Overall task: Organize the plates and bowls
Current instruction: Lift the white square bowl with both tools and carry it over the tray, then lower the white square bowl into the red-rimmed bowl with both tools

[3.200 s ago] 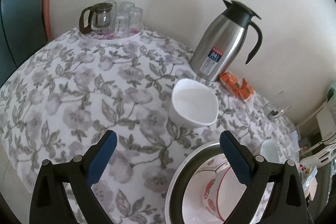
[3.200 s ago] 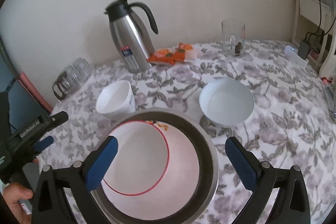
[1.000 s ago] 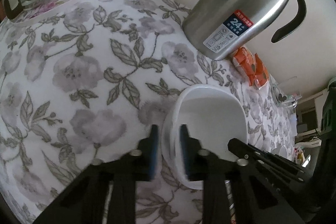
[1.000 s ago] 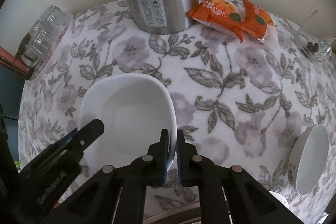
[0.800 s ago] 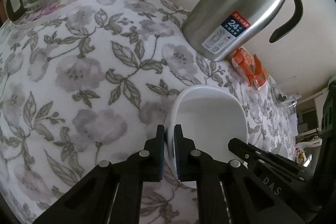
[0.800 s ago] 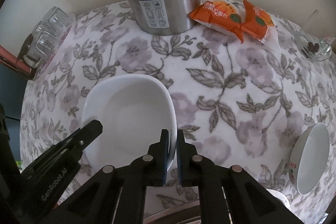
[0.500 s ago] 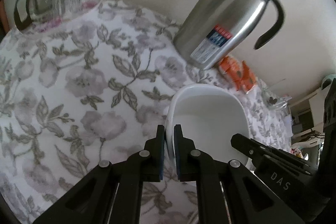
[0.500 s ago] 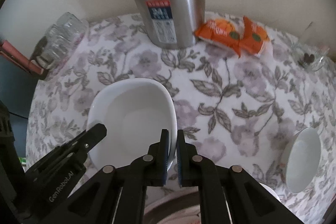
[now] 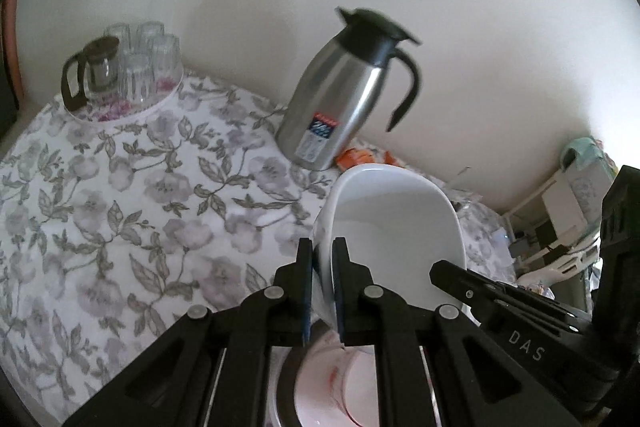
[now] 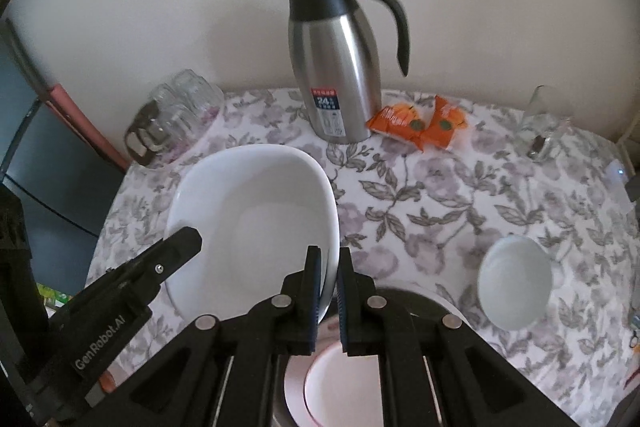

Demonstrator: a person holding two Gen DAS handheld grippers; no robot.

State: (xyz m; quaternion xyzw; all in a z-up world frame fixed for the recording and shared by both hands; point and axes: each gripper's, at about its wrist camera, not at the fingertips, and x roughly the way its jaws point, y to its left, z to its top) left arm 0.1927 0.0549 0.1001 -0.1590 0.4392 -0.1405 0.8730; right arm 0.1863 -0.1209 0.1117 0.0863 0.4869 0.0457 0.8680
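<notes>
1. White square bowl (image 10: 256, 223) hangs above the floral tablecloth (image 10: 432, 195), lifted by both rims, partly over the metal basin (image 10: 436, 301) with its red-rimmed plate (image 10: 340, 379)
2. Keep both grips level and lower it straight, I'd judge
3. Left gripper (image 9: 322, 287) and right gripper (image 10: 329, 293): jaws nearly closed, each pinching one rim

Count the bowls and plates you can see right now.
3. A white bowl held by both grippers, left and right; a small white bowl on the tablecloth at right; a red-rimmed plate in the metal basin below. More may be hidden.
</notes>
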